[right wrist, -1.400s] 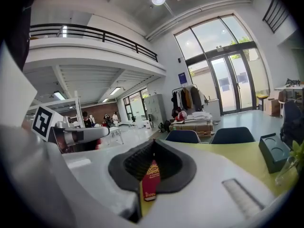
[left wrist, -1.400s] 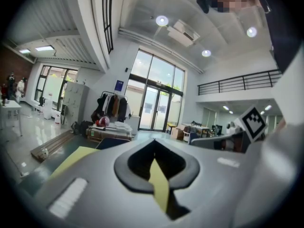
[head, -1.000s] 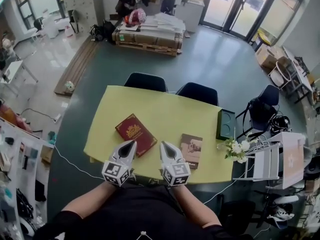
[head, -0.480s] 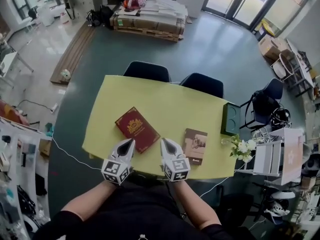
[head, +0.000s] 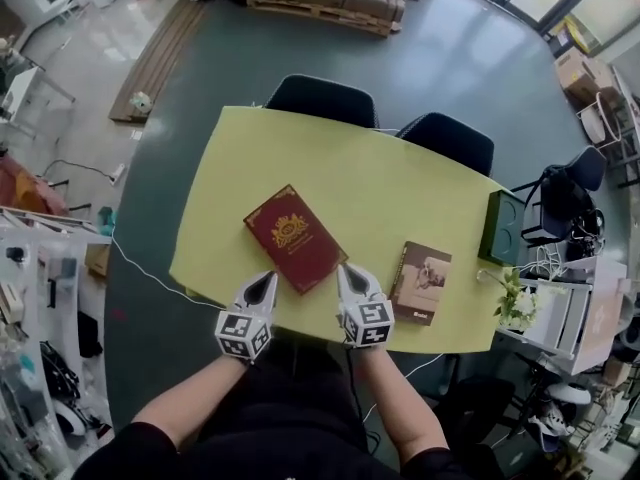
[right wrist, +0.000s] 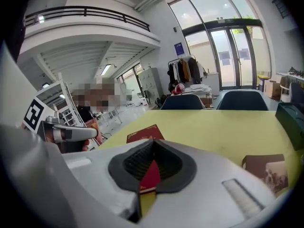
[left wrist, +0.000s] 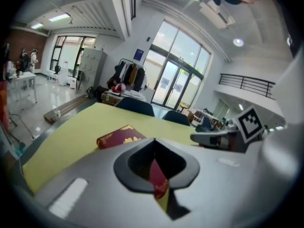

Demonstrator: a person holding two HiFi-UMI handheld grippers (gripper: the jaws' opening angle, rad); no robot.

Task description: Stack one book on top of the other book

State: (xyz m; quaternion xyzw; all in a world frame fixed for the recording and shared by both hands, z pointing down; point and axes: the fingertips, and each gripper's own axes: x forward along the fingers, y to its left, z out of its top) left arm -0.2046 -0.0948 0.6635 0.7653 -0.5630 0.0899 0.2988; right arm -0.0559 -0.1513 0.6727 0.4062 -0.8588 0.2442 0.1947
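Left claw, right claw were closed, empty. Red book lay just ahead between them, slanted; brown book beside right claw, on its right.

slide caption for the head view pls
Left gripper and right gripper, jaws shut, near a red book and brown book on a yellow table.

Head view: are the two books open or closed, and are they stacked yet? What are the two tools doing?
red book: closed, lying flat on the yellow table, nothing on top of it.
brown book: closed, lying flat, apart from the red book, not stacked.
left tool: shut, holding nothing.
right tool: shut, holding nothing.
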